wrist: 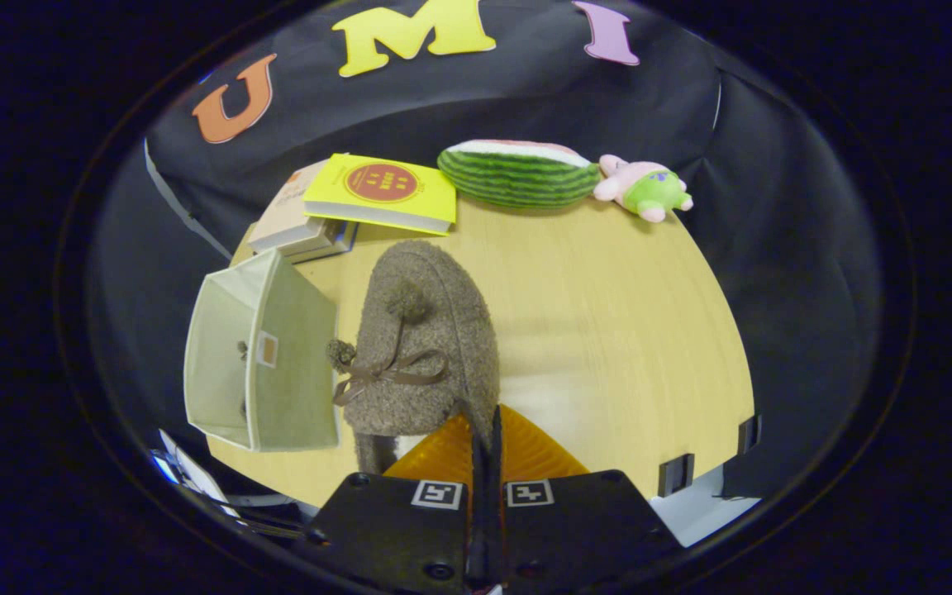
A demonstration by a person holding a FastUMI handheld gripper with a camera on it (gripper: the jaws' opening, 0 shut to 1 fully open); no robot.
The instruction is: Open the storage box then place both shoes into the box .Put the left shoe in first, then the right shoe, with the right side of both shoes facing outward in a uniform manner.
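Gripper [486,430] fingers nearly closed, pinching the heel rim of a fuzzy brown slipper [422,347] with a ribbon bow. Slipper hangs over the wooden table [608,330], just right of the open beige fabric storage box [257,355].

Staged recording booth, not a lived-in room. Evidence: black cloth [782,215] hangs as the wall right behind and around a single light wood table [608,330], draped with folds, no real walls or furniture in sight. Black clips [676,473] sit on the table's near edge. Props look set out along the far edge rather than used: stack of books [344,207] with a yellow one on top, plush watermelon slice [517,173] beside it, small pink-and-green plush toy [643,188] next to that. Household items on the table, a fabric box [261,355] and a fuzzy slipper [426,347], give it a mock-home theme.
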